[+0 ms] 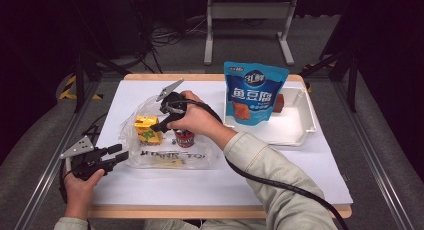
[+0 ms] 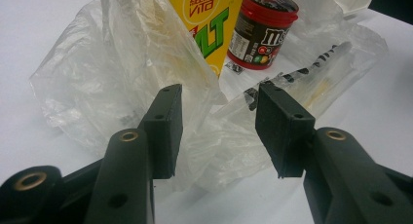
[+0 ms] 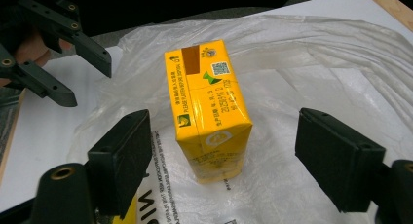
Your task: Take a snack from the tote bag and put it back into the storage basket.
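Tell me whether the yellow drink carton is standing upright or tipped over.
Upright. The yellow drink carton stands on its base on the clear plastic bag, folded top facing up, between the right gripper's open jaws, untouched.

yellow Vita lemon tea carton [image 3: 209, 112] standing upright on the crumpled clear plastic bag [image 3: 302, 78], top flap folded down, date print and QR code on its side, bag spread flat-ish on the white table, printed lettering near its front edge

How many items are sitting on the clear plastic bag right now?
2. The yellow drink carton stands on the plastic bag between the right gripper's open jaws; the red-lidded candy jar stands beside it. The bag's folds may hide more.
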The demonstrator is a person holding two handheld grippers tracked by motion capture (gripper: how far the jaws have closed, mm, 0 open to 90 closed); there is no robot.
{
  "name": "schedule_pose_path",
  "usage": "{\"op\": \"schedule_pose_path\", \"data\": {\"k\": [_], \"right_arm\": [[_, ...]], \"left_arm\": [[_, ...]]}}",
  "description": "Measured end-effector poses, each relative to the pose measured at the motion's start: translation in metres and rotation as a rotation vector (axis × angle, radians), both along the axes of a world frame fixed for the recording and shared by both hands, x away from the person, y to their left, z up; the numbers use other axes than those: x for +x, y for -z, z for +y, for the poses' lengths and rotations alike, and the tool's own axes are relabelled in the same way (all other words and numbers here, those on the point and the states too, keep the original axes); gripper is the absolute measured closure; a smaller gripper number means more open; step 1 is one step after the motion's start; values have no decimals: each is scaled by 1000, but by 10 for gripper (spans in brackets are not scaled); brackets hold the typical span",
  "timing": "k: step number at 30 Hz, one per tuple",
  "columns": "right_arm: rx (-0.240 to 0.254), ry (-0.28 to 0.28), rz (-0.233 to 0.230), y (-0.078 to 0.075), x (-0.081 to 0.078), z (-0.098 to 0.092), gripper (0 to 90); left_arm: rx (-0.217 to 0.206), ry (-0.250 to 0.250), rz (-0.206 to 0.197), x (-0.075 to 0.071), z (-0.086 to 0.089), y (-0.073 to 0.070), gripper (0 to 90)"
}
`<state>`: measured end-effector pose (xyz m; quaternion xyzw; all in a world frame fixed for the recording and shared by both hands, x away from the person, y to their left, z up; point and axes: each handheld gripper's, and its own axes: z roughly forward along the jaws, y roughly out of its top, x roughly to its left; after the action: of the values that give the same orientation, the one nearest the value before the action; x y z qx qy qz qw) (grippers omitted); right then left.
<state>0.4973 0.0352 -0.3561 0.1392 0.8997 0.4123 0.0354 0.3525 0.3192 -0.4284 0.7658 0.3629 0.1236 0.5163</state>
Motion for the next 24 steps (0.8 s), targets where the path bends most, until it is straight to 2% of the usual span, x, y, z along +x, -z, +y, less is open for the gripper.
{"op": "schedule_pose_path", "data": {"k": [24], "right_arm": [[-82, -28, -6, 24, 5, 30, 210]], "left_arm": [[-2, 4, -2, 0, 1, 0, 534]]}}
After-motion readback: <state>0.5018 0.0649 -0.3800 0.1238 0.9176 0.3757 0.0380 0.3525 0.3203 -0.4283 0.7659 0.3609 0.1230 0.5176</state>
